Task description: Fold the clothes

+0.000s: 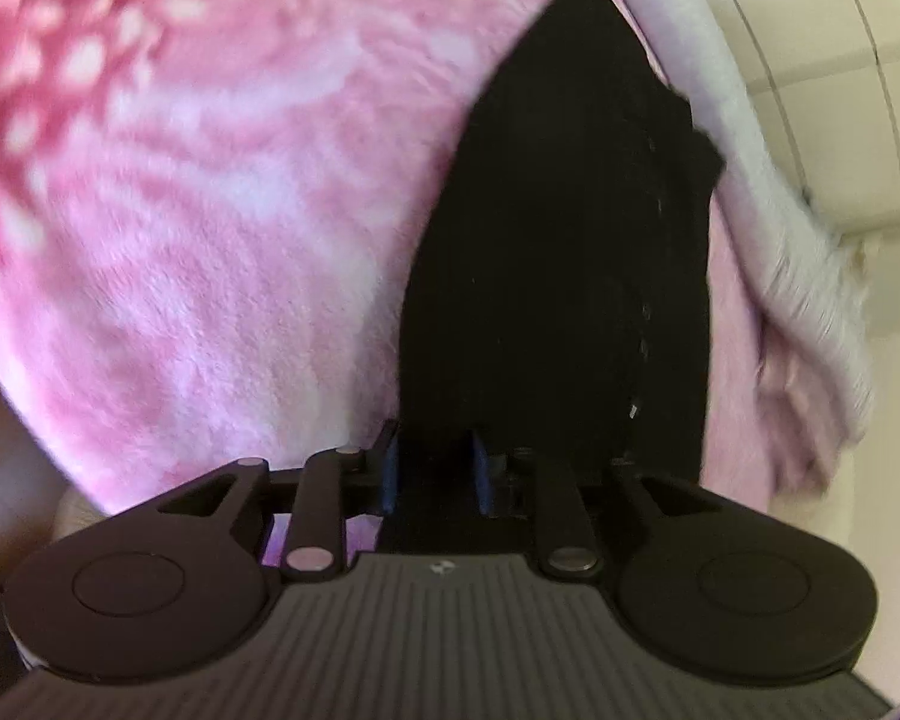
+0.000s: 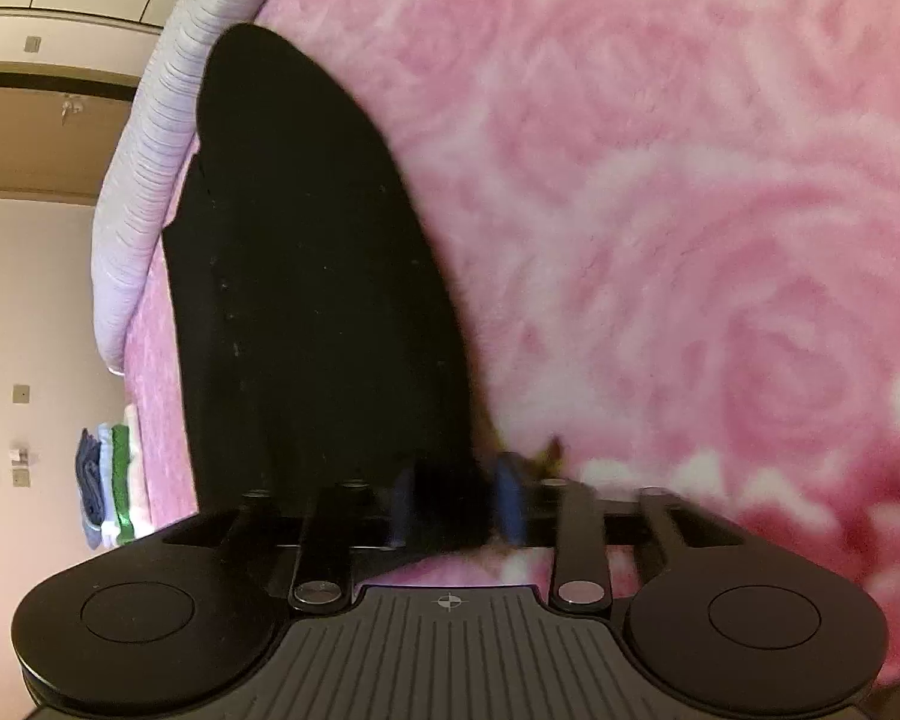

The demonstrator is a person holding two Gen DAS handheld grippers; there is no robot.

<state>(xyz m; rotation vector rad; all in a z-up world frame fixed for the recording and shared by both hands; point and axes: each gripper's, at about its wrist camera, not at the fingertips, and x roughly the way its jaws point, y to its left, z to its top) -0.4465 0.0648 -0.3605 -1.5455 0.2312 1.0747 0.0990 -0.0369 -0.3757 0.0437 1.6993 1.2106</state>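
Observation:
A black garment (image 1: pixel 558 252) lies stretched out on a pink rose-patterned blanket (image 1: pixel 210 228). My left gripper (image 1: pixel 435 468) is shut on the garment's near edge, and the cloth runs away from its blue pads. In the right wrist view the same black garment (image 2: pixel 318 276) lies on the pink blanket (image 2: pixel 690 210). My right gripper (image 2: pixel 456 501) is shut on its near edge too. The picture is blurred around both sets of fingers.
A grey-white ribbed pillow or rolled cover (image 1: pixel 768 204) lies along the blanket's far side and also shows in the right wrist view (image 2: pixel 144 180). A stack of folded clothes (image 2: pixel 111 486) sits at the left. Beige walls lie beyond.

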